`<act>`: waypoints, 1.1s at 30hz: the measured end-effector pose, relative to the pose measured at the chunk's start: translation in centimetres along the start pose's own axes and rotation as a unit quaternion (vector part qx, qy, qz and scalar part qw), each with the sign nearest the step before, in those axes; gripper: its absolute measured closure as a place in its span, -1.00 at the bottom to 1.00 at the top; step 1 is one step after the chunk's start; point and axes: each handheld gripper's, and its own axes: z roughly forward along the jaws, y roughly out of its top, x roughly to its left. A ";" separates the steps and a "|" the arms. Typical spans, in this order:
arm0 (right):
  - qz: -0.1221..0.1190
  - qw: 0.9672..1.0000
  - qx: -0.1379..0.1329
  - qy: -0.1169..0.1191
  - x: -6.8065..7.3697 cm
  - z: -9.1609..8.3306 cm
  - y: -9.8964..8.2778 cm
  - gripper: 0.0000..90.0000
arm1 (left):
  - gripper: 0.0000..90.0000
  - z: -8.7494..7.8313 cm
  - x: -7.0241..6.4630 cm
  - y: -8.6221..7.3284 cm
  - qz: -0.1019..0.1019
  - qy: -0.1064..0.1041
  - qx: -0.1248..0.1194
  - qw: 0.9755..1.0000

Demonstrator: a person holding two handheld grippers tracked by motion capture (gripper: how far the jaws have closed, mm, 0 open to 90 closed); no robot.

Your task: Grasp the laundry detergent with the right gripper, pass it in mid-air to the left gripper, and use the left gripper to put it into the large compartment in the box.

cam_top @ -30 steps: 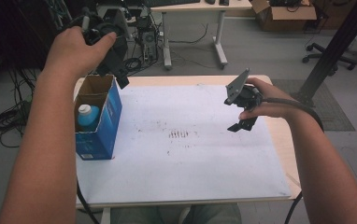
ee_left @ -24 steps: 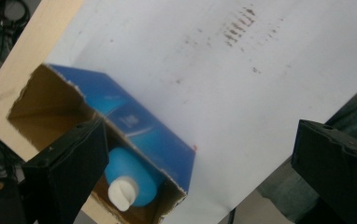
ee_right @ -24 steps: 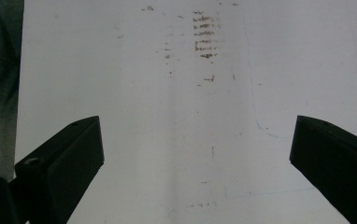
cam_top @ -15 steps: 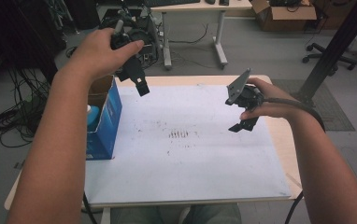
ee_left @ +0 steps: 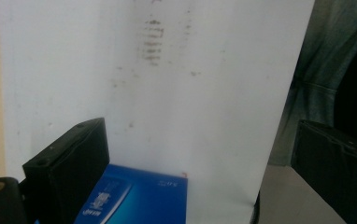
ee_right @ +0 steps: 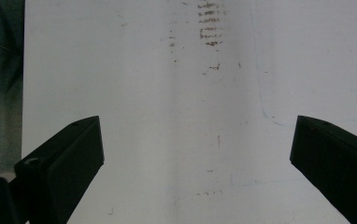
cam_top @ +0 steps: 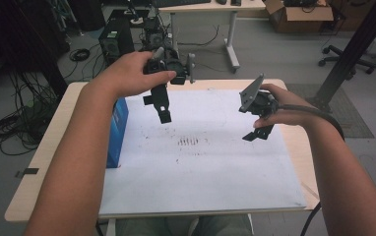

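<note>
Left tool, right tool: both wide open, empty, above white sheet; one blue box.

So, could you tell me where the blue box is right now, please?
In the high view, the blue box stands at the white sheet's left edge, partly hidden behind the person's left forearm.

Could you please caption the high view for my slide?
Two open grippers, left and right, held above a white sheet beside a blue box.

Overhead plus two close views, white sheet shared
</note>
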 end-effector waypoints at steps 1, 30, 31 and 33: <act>0.000 1.000 0.000 0.000 0.0 0.0 0.0 -0.94 | -0.90 0.2 -0.2 0.2 0.003 0.001 0.000 1.000; 0.005 1.000 0.012 0.004 0.3 0.4 -0.1 -0.93 | -0.90 1.7 0.4 1.5 0.004 -0.010 0.005 1.000; 0.005 1.000 0.012 0.004 0.3 0.4 -0.1 -0.93 | -0.90 1.6 0.4 1.4 0.003 -0.010 0.005 1.000; 0.006 1.000 0.017 0.005 0.3 0.5 -0.1 -0.93 | -0.90 1.5 0.4 1.2 0.002 -0.009 0.006 1.000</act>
